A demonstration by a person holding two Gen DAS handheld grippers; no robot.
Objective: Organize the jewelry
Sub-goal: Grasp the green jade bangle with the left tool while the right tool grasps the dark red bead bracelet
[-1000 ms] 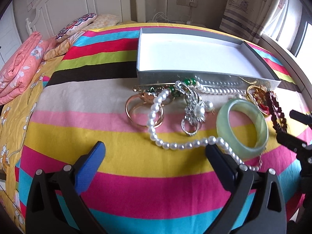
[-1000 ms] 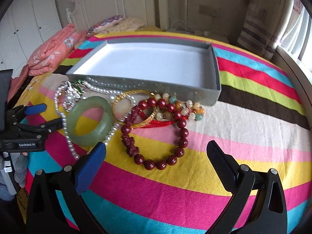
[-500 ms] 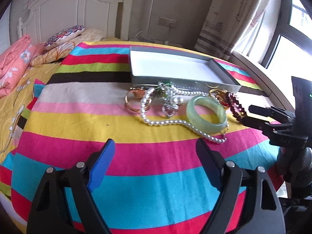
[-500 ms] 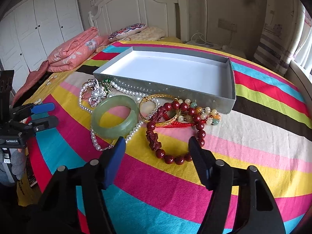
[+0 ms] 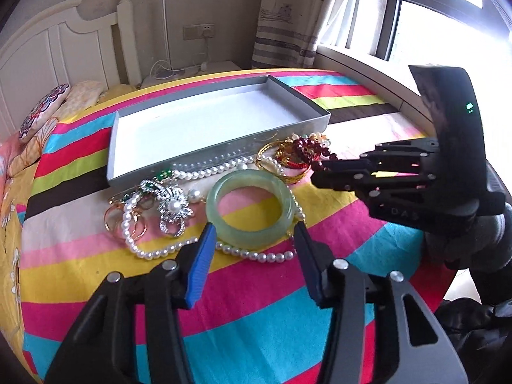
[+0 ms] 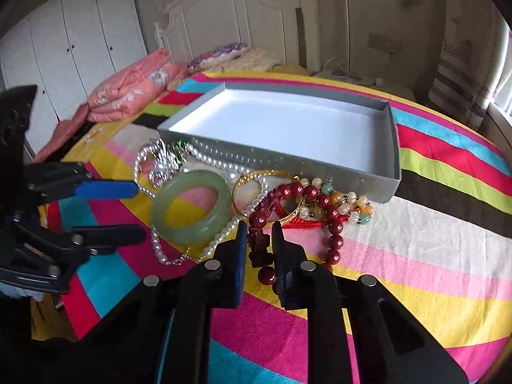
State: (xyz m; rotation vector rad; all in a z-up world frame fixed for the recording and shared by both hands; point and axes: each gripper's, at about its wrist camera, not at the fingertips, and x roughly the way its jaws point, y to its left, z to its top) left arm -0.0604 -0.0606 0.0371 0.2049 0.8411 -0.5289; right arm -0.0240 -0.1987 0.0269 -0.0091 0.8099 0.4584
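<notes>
A striped bedspread point(image 5: 256, 304) covered the bed, with a shallow grey box point(image 6: 388, 147) lying beyond both grippers, its long axis crosswise to the right gripper's fingers. The right gripper point(image 6: 258, 230) stood nearly closed around the carved end of the dark red bead bracelet point(image 6: 332, 214), which ran away from the jaws toward the box. The left gripper point(image 5: 252, 233) was partly open, its tips flanking the near rim of the flat-lying green jade bangle point(image 5: 251, 208).

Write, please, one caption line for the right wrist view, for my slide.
Right gripper closing around a dark red bead bracelet beside a jade bangle, before an empty grey box.
</notes>
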